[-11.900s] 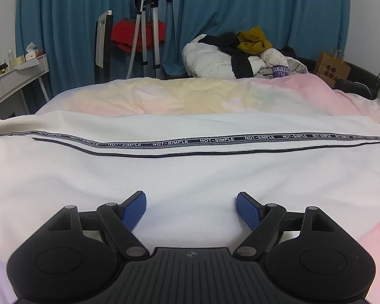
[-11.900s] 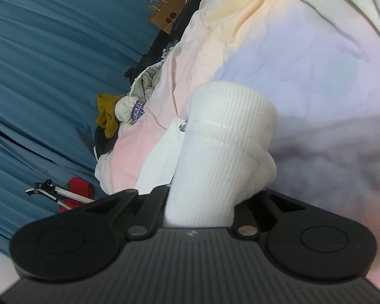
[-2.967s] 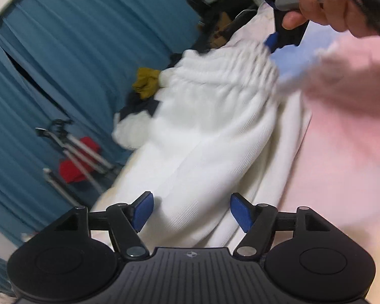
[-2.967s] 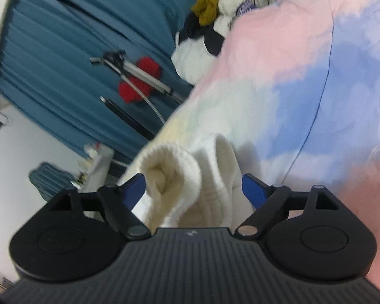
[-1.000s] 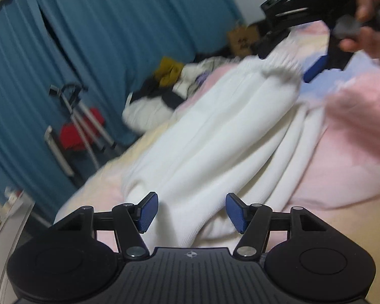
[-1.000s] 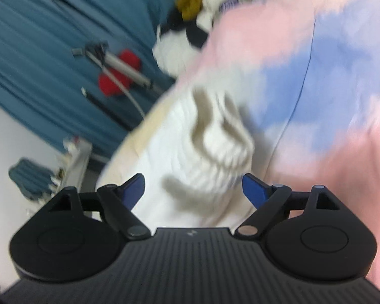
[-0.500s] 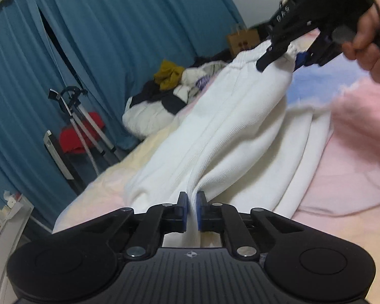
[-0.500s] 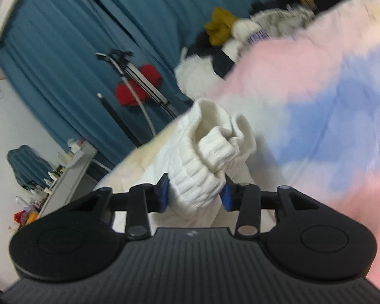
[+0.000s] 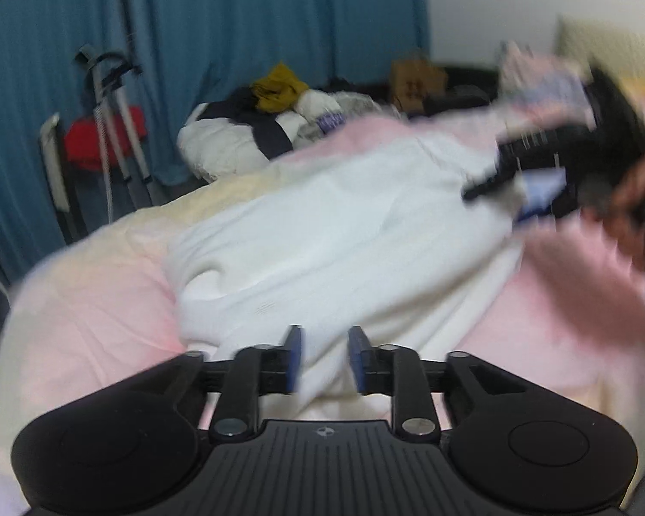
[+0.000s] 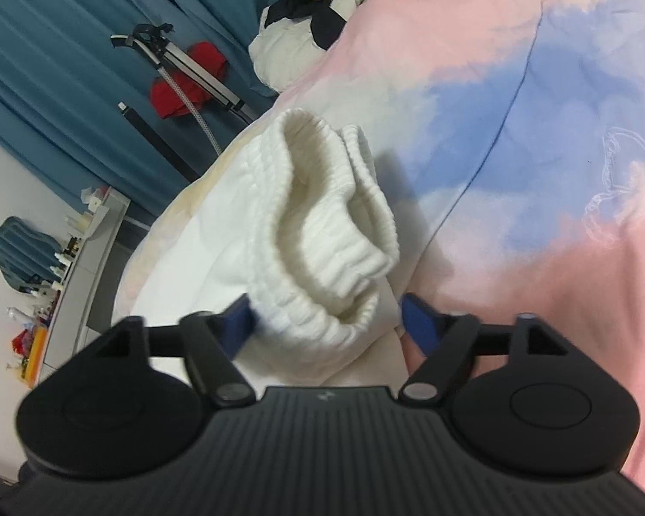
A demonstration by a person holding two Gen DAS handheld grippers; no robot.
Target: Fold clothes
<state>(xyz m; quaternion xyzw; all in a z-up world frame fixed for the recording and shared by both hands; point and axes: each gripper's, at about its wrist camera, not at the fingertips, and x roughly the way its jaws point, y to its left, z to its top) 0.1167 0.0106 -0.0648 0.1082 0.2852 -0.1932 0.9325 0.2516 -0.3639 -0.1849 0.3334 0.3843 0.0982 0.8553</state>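
A white knitted garment [image 9: 344, 236] lies loosely stretched across the pink and pastel bed cover [image 9: 90, 314]. My left gripper [image 9: 324, 359] is at its near end. The jaws are opening, and a strip of white fabric runs through the gap without being pinched. My right gripper [image 10: 327, 322] is at the far end, blurred in the left wrist view [image 9: 533, 189] with a hand [image 9: 636, 219] behind it. Its jaws are opening wide around the bunched ribbed band [image 10: 322, 223]. The band brushes the left pad and stays clear of the right one.
A pile of clothes [image 9: 275, 129] lies at the far edge of the bed. Blue curtains [image 9: 236, 21] hang behind it, with a metal stand [image 9: 107, 129], something red and a brown paper bag [image 9: 417, 81] nearby. A white desk with small items [image 10: 86, 249] stands left of the bed.
Half a second ago both grippers were shut on the white garment and held it stretched in the air. Both have now opened, and the garment has sunk onto the bed.
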